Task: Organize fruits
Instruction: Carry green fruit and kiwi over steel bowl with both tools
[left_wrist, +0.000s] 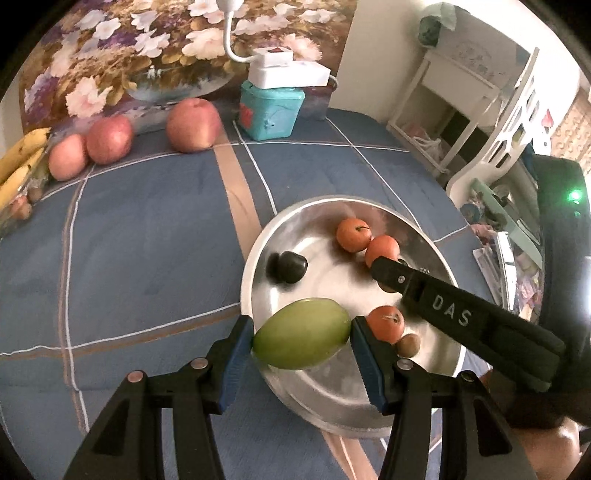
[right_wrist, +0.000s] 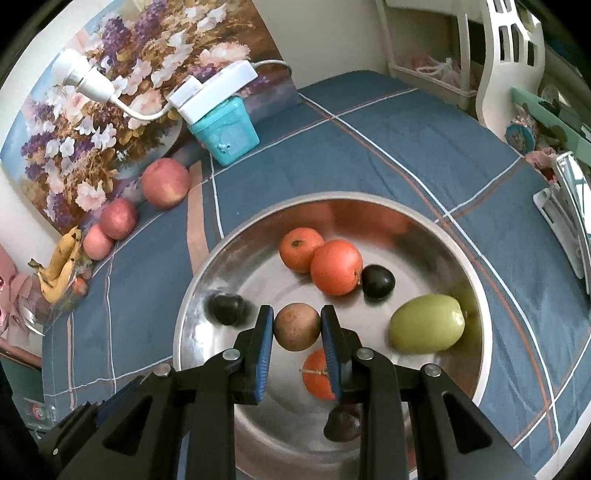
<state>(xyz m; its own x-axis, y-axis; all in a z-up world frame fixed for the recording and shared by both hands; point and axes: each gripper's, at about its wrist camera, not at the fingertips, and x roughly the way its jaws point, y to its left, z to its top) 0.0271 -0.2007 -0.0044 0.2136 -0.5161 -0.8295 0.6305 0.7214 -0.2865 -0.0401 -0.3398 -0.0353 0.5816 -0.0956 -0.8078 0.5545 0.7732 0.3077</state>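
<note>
A: Fruit first, from the left wrist view. The left gripper (left_wrist: 302, 334) is clamped partway open on a green mango (left_wrist: 301, 334), its blue pads pressing both ends, over the near rim of the steel bowl (left_wrist: 258, 243).

B: And inside that bowl?

A: Three oranges: one at the back (left_wrist: 352, 234), one beside it (left_wrist: 382, 249), one near the right pad (left_wrist: 386, 323). A dark plum (left_wrist: 288, 266) lies to the left, and a small brown fruit (left_wrist: 408, 345) just beside the near orange. The right gripper (left_wrist: 384, 271) reaches in from the right; from here I cannot tell how its jaws stand.

B: Anything outside the bowl?

A: Three apples (left_wrist: 192, 124) and bananas (left_wrist: 18, 162) along the far edge of the blue checked cloth (left_wrist: 147, 229), near a teal box (left_wrist: 269, 112).

B: Now the right wrist view.

A: The right gripper (right_wrist: 297, 326) is nearly closed, its pads pinching a round brown fruit (right_wrist: 297, 326) over the bowl (right_wrist: 476, 314). The mango (right_wrist: 426, 323) shows at the right inside the rim. Two oranges (right_wrist: 336, 271) touch at the back, a third (right_wrist: 317, 373) sits under the jaws. One dark plum (right_wrist: 377, 281) touches the bigger orange, another (right_wrist: 226, 308) lies left, and a dark fruit (right_wrist: 341, 424) sits nearest the camera.
</note>
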